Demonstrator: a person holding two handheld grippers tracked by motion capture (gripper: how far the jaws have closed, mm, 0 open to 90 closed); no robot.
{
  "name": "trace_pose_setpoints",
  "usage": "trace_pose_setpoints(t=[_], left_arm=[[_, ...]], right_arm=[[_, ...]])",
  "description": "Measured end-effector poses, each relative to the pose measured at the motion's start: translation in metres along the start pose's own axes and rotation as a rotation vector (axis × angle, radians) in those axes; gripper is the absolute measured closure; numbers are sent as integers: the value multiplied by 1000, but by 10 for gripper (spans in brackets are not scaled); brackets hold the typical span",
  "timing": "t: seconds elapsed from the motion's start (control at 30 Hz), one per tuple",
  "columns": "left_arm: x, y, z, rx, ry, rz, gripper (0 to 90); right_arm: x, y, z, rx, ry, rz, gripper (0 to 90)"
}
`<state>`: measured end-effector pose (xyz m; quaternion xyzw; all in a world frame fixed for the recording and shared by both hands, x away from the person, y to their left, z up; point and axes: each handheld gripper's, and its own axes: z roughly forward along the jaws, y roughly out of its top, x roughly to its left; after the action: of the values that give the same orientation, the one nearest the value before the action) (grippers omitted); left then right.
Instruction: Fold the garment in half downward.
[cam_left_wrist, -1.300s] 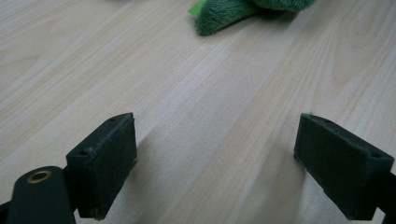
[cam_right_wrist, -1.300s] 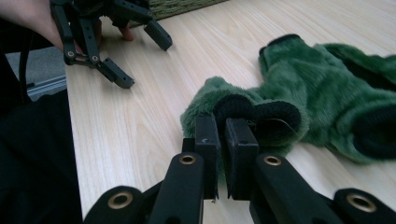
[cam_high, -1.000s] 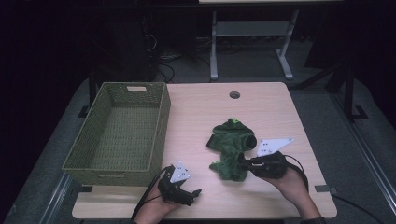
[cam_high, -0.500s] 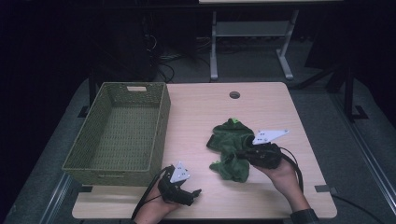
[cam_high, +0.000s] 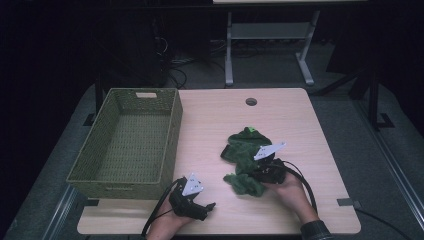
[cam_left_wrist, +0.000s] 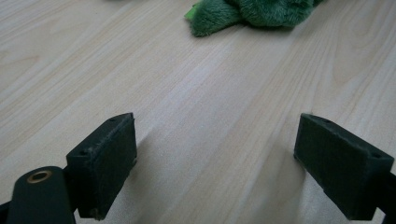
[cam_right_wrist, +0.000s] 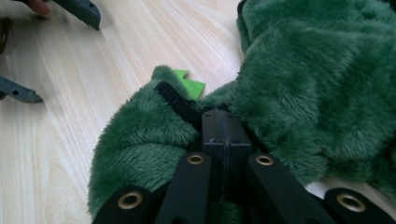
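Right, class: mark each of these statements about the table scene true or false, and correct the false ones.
1. The woven basket holds the green plush garment. False: the garment lies on the table, beside the basket.
2. The right gripper has its jaws closed on the garment. True.
3. The left gripper grips the garment too. False: its jaws stand open over bare table.
4. The basket sits left of the garment in the high view. True.

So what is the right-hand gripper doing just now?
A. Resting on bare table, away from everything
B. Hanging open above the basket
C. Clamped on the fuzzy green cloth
C: in the right gripper view, the right gripper has its jaws pressed together with the fuzzy green cloth bunched around them.
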<state>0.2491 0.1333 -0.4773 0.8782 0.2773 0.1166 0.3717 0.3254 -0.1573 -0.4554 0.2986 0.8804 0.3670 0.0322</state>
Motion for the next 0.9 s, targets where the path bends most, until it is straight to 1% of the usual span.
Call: trace_pose_setpoints(t=[0.1,0.17,0.27,0.33,0.4,0.43,0.47,0.57,0.6,0.67,0.8,0.87,0.9], left_arm=[[0,0,0,0,0,0,124],[0,0,0,-2,1,-2,124],[-1,1,1,0,6,-4,122],[-1,2,2,0,10,-10,122],[-2,3,2,8,13,-14,124],[-2,4,2,15,14,-16,124],[-2,5,2,25,13,-15,124],[-3,8,2,42,2,-15,127],[-3,9,2,48,-2,-7,128],[-5,12,3,43,-31,-13,128],[-9,22,4,29,-45,19,132],[-8,28,5,22,-59,27,133],[-7,31,7,15,-67,27,133]], right_arm=[[1,-1,0,16,-7,2,900],[2,-2,2,14,-12,-6,900],[2,-3,1,0,-12,-1,900],[1,-3,0,-16,-6,21,895],[0,-2,-4,-34,-17,23,838],[1,-1,-6,-41,-20,35,810],[1,0,-9,-49,-28,25,774],[0,3,-17,-68,-48,34,713],[0,4,-19,-70,-53,44,702],[-1,4,-24,-86,-53,44,686],[-4,3,-31,-118,-70,48,625],[-5,4,-35,-123,-83,37,602],[-6,5,-37,-129,-87,43,599]])
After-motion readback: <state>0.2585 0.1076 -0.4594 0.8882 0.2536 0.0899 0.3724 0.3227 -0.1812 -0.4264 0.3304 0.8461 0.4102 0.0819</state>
